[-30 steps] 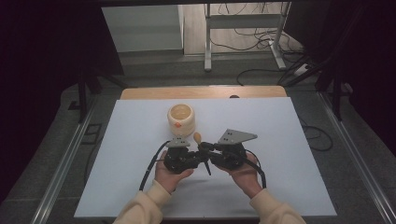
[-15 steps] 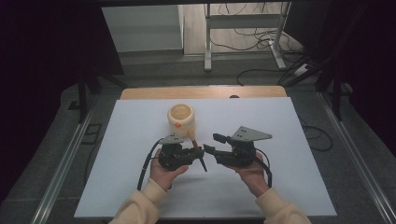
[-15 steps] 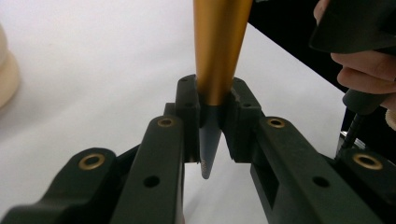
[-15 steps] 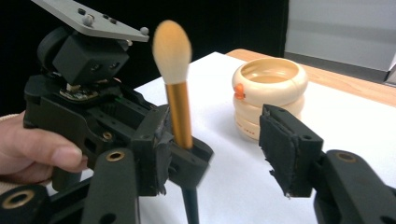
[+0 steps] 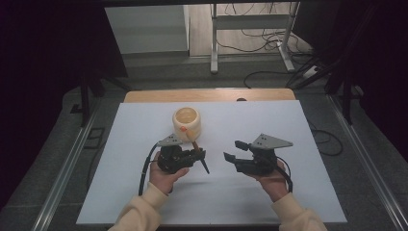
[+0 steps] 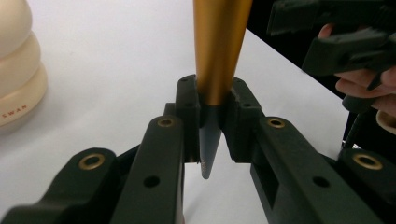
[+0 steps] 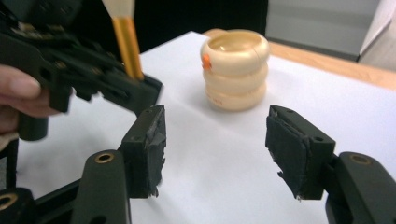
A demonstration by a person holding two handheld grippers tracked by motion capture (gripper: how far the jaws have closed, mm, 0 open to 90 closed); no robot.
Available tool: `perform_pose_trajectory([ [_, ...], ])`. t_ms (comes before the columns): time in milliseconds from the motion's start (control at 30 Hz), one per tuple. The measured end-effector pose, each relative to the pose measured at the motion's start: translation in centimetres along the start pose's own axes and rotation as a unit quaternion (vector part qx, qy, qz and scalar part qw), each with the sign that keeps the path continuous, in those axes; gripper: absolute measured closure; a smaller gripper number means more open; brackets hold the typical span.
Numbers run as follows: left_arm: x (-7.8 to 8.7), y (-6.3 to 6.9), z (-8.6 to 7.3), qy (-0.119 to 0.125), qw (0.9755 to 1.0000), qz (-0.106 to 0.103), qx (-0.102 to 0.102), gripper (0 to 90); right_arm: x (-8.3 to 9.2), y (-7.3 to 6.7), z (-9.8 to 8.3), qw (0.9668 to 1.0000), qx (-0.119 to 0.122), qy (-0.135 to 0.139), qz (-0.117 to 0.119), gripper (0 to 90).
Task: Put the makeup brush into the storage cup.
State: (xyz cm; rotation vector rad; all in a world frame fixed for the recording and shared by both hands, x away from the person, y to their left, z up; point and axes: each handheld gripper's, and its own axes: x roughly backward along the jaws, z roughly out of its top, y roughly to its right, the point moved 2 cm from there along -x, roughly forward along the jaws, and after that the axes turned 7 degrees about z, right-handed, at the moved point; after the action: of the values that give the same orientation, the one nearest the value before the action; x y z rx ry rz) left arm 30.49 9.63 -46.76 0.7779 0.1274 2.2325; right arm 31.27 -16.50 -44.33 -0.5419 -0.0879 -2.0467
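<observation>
High view: the right hand-held gripper (image 5: 230, 150) has just opened empty and drawn away, leaving the brush (image 6: 217, 60) clamped in the left hand-held gripper (image 5: 201, 155), ready for the cream holder (image 5: 186, 121).

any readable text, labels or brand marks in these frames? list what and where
"SWAN": small raised letters low on the side of the cream ribbed holder, seen in the left gripper view.
The orange mark near the holder's rim, seen in the right gripper view: too small and blurred to tell whether it bears any text.
No lettering can be made out on the brush, on the left gripper or on the right gripper.
</observation>
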Motion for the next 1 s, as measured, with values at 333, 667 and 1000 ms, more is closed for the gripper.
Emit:
perform_pose_trajectory([
  [333, 0.8, -0.3, 0.3, 0.013, 0.9999, 0.001, 0.001, 78.1, -0.1, 0.2, -0.7, 0.9994, 0.014, -0.03, -0.012, 35.2],
  [667, 1.9, -0.8, 0.6, 0.025, 0.9997, 0.0, -0.007, 78.1, 1.7, 2.0, -2.2, 0.9983, -0.001, -0.046, -0.035, 33.7],
  [1000, 2.6, -1.1, 0.9, 0.035, 0.9994, 0.001, -0.002, 78.1, 4.3, 2.8, -4.1, 0.9964, 0.005, -0.068, -0.051, 31.9],
])
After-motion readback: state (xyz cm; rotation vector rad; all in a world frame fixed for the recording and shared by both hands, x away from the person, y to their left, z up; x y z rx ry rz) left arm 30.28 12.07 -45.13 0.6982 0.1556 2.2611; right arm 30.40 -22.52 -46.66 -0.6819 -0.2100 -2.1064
